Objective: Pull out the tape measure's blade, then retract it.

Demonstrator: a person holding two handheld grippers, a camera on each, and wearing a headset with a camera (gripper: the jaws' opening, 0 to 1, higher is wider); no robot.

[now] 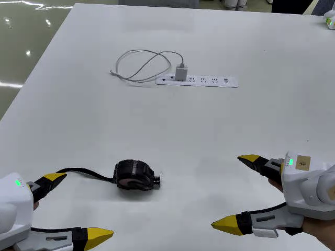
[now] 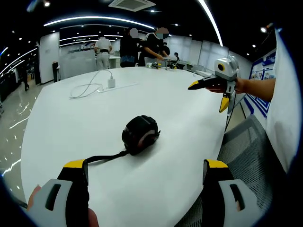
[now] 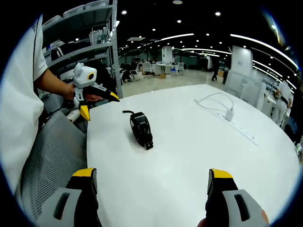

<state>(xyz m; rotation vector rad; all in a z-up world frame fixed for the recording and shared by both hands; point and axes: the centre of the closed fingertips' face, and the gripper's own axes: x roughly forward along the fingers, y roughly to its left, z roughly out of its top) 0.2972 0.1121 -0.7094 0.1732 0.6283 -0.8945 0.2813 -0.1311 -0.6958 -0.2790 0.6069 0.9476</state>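
Count on the table: one tape, one strap, one strip, one charger, one cable. Two grippers are over the near edge.

Tape: a black case lying on the table, low in the head view at about 7 o'clock from the table's middle. The strap runs from the case toward 9 o'clock and ends near the left gripper's upper tip. A small tab at the case's 3 o'clock side may be the blade hook; it is too small to confirm.

Left gripper: jaws spread wide, nothing between them, apart from the tape. The tape lies at 1 o'clock from it.

Right gripper: jaws spread wide, nothing held. The tape lies at 9 o'clock from it, well apart.

Strip: far from the tape, at 1 o'clock from it, with the charger plugged into its left end and the cable looped toward 10 o'clock.

View differences:
- The head view shows both grippers and the full table layout.
- The left gripper view adds a mesh chair at the table edge and several people standing beyond the far end.
- The right gripper view adds shelves behind the left gripper.
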